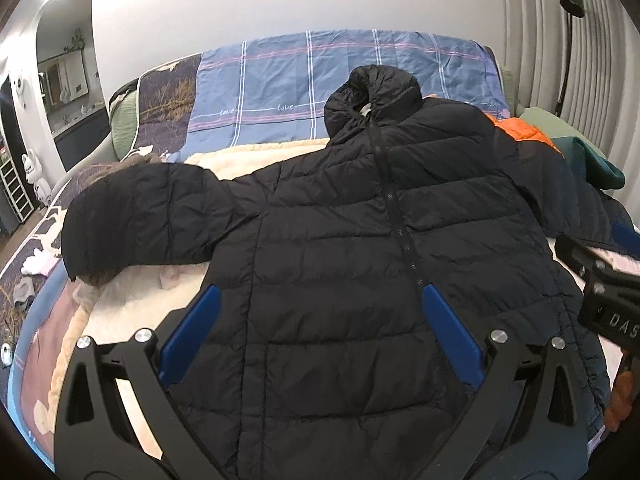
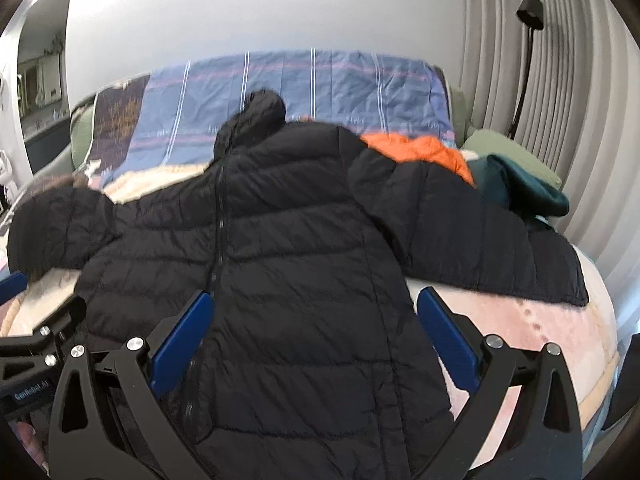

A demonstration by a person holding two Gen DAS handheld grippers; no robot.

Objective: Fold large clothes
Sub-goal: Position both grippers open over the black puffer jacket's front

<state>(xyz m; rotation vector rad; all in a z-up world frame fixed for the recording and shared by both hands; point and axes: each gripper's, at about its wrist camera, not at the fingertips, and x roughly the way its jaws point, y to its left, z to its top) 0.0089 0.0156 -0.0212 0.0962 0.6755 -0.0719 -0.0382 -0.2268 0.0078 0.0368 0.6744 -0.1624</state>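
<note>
A black quilted puffer jacket (image 1: 360, 248) lies spread front-up on the bed (image 2: 540, 320), zipper (image 1: 400, 216) closed and running from the near hem to the hood (image 1: 372, 92) at the far end. Laid flat this way, with both sleeves thrown wide, it gives clear fold lines, which is probably why it was arranged so. The left sleeve (image 1: 136, 216) reaches out over a cream fleece blanket (image 1: 132, 304); the right sleeve (image 2: 480, 240) stretches toward the right edge of the bed, partly over an orange garment (image 2: 420, 152) and near a dark teal garment (image 2: 528, 192) heaped at the far right, likely waiting their turn.

Both tools hover over the near hem, one to each side of the zipper. The left tongs (image 1: 320, 328) are spread wide and released, with the jacket's left front panel showing between the blue pads and nothing pinched. The right tongs (image 2: 316, 336) are likewise spread and empty, framing the right front panel, and their view is a little blurred. Each tool's body shows at the edge of the other's view, so they sit close together.

By the look of it, no fold is made yet. A sensible start would be bringing a sleeve across the chest. The padded fabric is slippery and springy, so a shallow pinch may slide off.
</note>
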